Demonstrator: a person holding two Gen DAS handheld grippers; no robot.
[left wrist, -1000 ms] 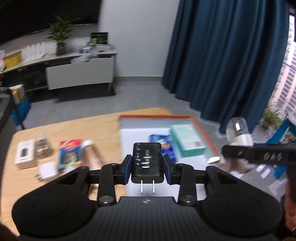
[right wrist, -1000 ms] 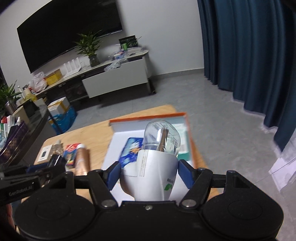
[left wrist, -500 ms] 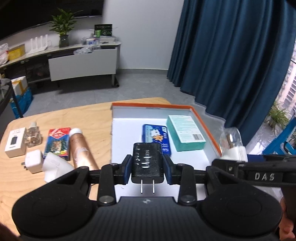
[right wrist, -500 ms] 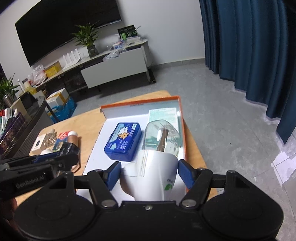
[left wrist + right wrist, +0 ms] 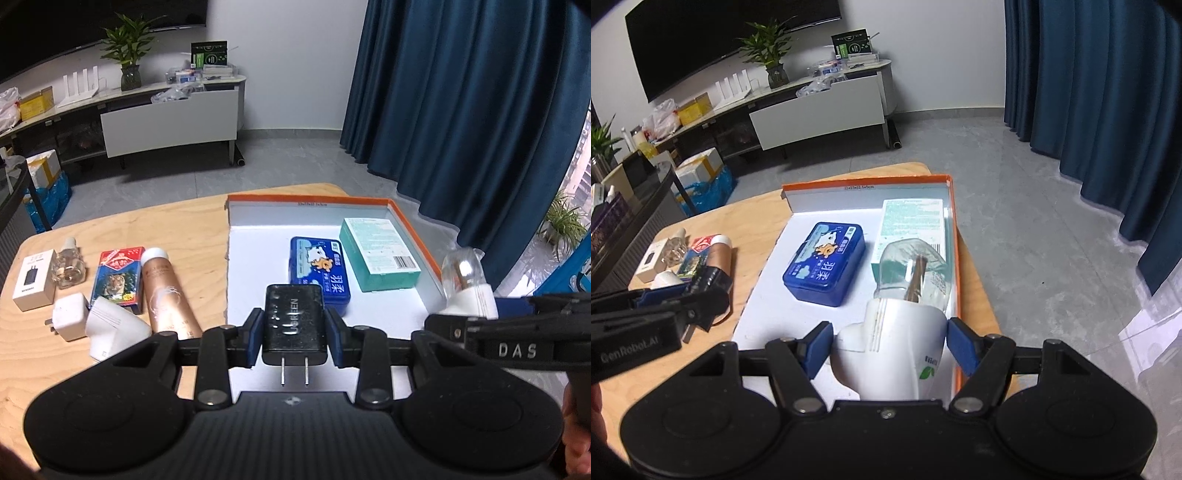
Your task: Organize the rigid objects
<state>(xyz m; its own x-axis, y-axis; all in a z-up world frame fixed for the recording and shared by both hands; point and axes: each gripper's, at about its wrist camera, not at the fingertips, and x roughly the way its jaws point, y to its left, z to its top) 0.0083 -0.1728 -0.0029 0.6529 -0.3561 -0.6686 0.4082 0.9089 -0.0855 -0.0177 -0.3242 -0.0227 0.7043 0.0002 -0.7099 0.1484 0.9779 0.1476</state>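
Observation:
My left gripper (image 5: 294,328) is shut on a black charger (image 5: 294,317), prongs pointing back at the camera, above the near part of the orange-rimmed white tray (image 5: 310,201). My right gripper (image 5: 889,347) is shut on a white plug-in device (image 5: 897,350) with a clear bottle (image 5: 912,273) on its front, over the tray's (image 5: 864,182) right side. A blue tin (image 5: 825,264) and a teal box (image 5: 910,221) lie in the tray. The left gripper (image 5: 701,295) shows at the left of the right wrist view, and the held device (image 5: 465,284) at the right of the left wrist view.
On the wooden table (image 5: 184,229) left of the tray lie a white box (image 5: 33,278), a small glass bottle (image 5: 70,267), a red card pack (image 5: 118,275), a gold tube (image 5: 166,291), a white plug (image 5: 70,321) and a white device (image 5: 114,328). Blue curtains (image 5: 461,110) hang beyond the table's right edge.
Both grippers have sunk and tipped down toward the tray, each keeping its hold. The tray and its contents now sit nearer and fuller in both views.

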